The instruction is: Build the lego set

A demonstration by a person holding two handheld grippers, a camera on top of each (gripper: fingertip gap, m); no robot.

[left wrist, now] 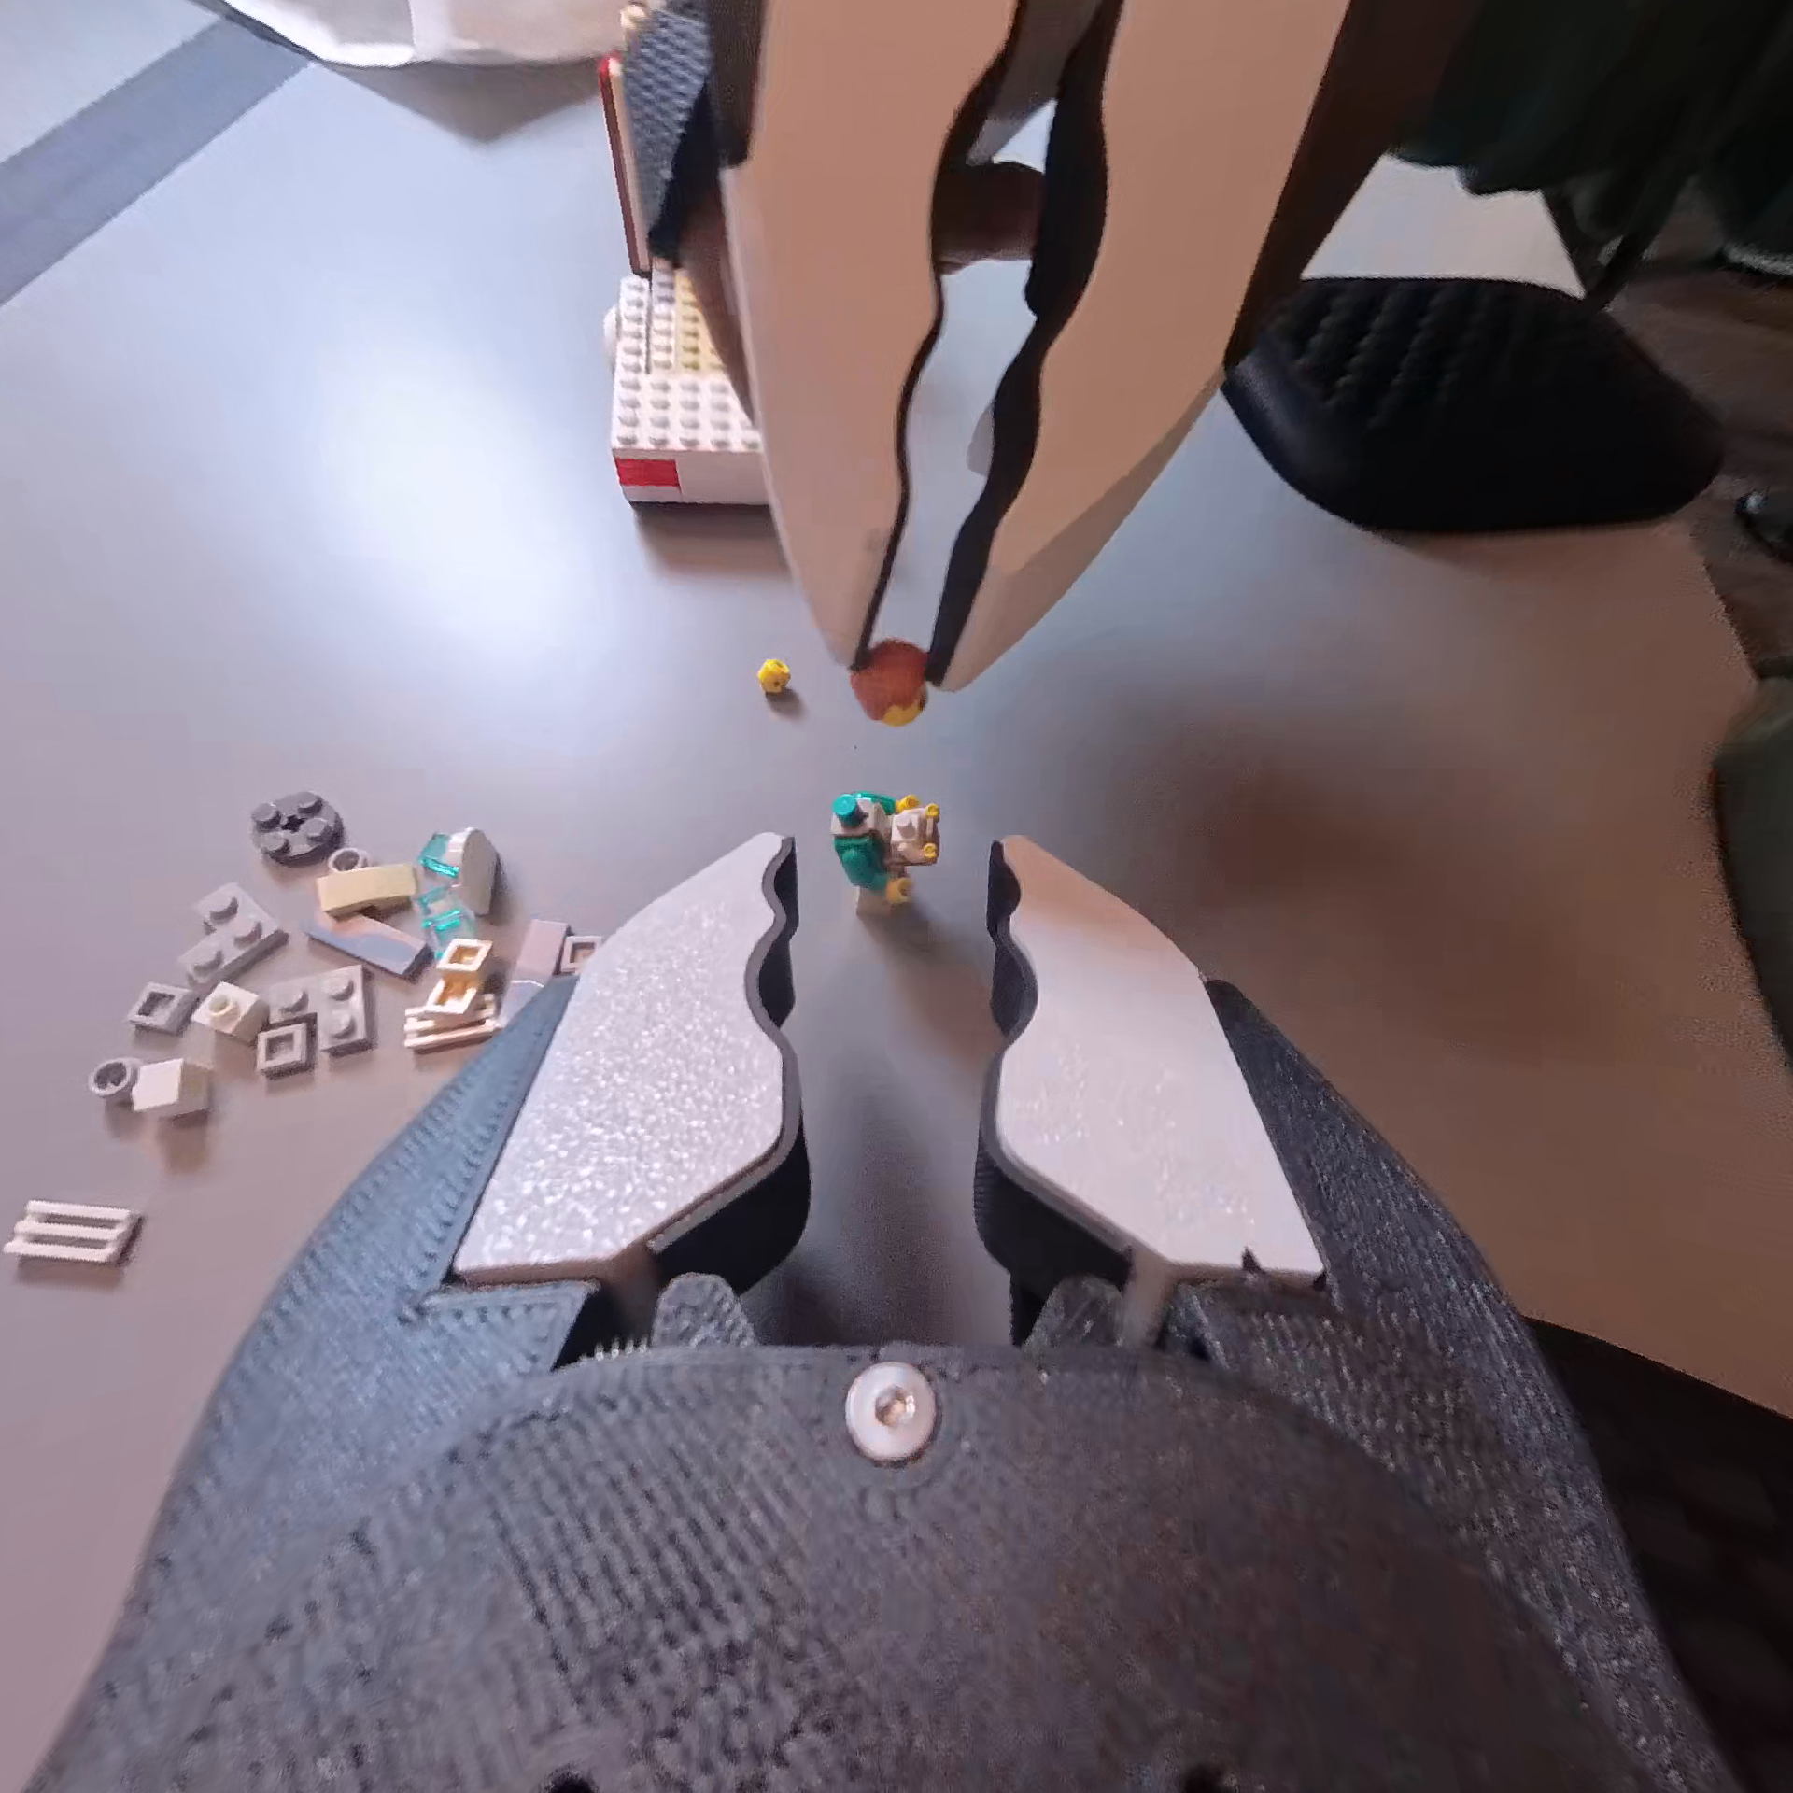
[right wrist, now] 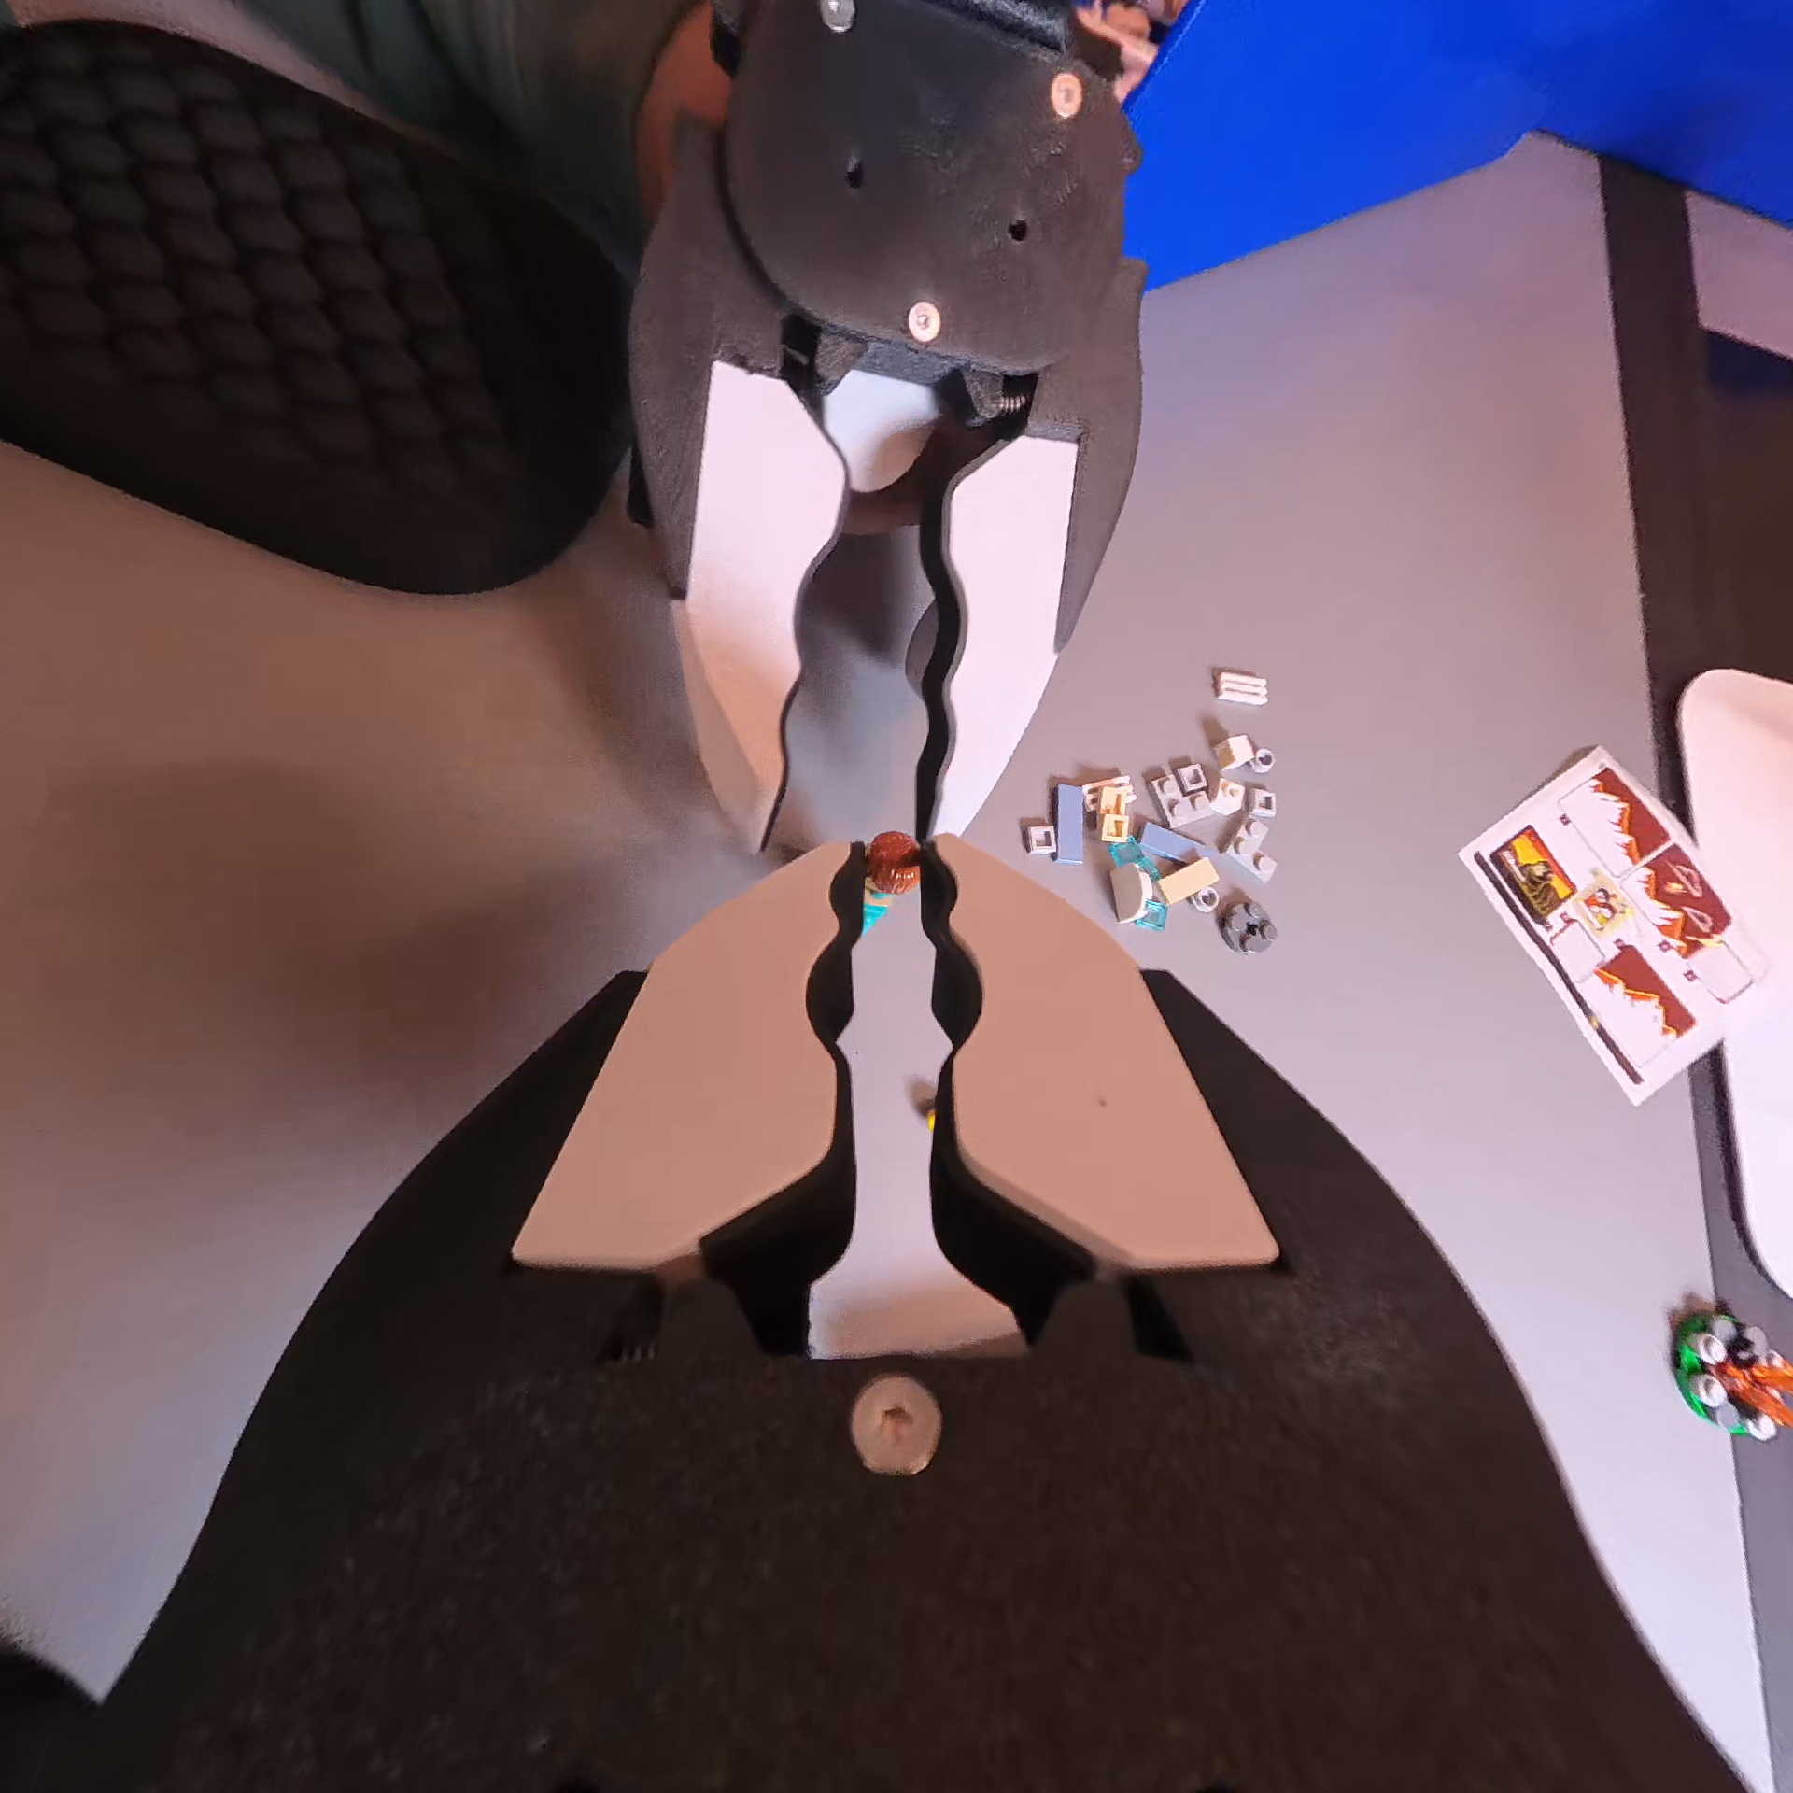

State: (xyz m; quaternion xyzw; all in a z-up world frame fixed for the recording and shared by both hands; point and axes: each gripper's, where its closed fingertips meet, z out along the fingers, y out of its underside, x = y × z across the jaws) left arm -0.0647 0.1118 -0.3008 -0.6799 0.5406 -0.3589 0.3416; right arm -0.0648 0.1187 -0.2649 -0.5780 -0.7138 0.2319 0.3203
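My right gripper point(right wrist: 893, 849) is shut on a minifigure head with brown hair point(right wrist: 893, 862), held above the table; it shows from the front in the left wrist view point(left wrist: 891, 682). My left gripper point(left wrist: 893, 854) is open and empty. Two headless minifigure bodies, one teal, one tan point(left wrist: 878, 854), stand on the table just beyond its fingertips, below the held head. A loose yellow head point(left wrist: 773, 674) lies on the table to the left. In the right wrist view the teal body point(right wrist: 876, 907) peeks out under the head, and the left gripper point(right wrist: 844, 844) faces mine.
A pile of small grey, tan and clear-teal pieces point(left wrist: 330, 961) lies left. A white brick build with a red patch point(left wrist: 679, 407) stands behind. A sticker sheet point(right wrist: 1611, 922), a white tray point(right wrist: 1746, 970) and a small green build point(right wrist: 1737, 1383) lie right. A black chair point(left wrist: 1455, 407) is beyond the table's edge. Left tips and right tips are each some 30 cm from the small green build point(right wrist: 1737, 1383).
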